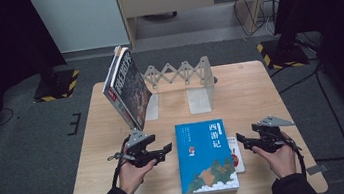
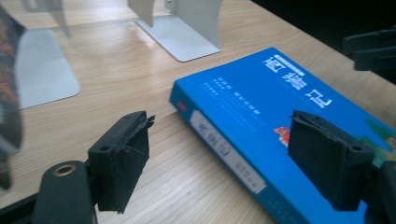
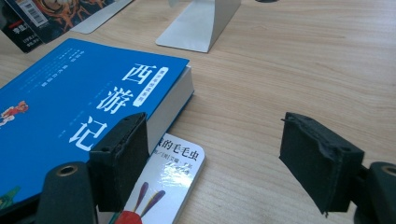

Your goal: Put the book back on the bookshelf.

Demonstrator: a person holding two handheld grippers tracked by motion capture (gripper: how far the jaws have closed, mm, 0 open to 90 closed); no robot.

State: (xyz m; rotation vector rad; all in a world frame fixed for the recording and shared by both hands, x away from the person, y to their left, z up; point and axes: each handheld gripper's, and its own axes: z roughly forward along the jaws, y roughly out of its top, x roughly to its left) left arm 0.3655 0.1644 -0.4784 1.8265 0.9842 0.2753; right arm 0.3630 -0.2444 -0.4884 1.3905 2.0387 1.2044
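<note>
A thick blue book (image 1: 206,155) lies flat at the front middle of the wooden table (image 1: 255,91). Its right edge rests on a thin white book (image 1: 237,155). My left gripper (image 1: 168,149) hovers just left of the blue book, open; in the left gripper view (image 2: 224,158) the book's spine (image 2: 224,149) lies between the wide jaws, untouched. My right gripper (image 1: 240,141) is open just right of both books. In the right gripper view (image 3: 219,161) the thin white book (image 3: 166,179) and the blue book's corner (image 3: 140,88) sit by the left jaw.
A dark-covered book (image 1: 127,86) leans tilted at the left end of a white expandable bookend rack (image 1: 180,73) at the table's back. The rack's right upright plate (image 1: 200,90) stands behind the blue book. Bare wood lies right of the rack.
</note>
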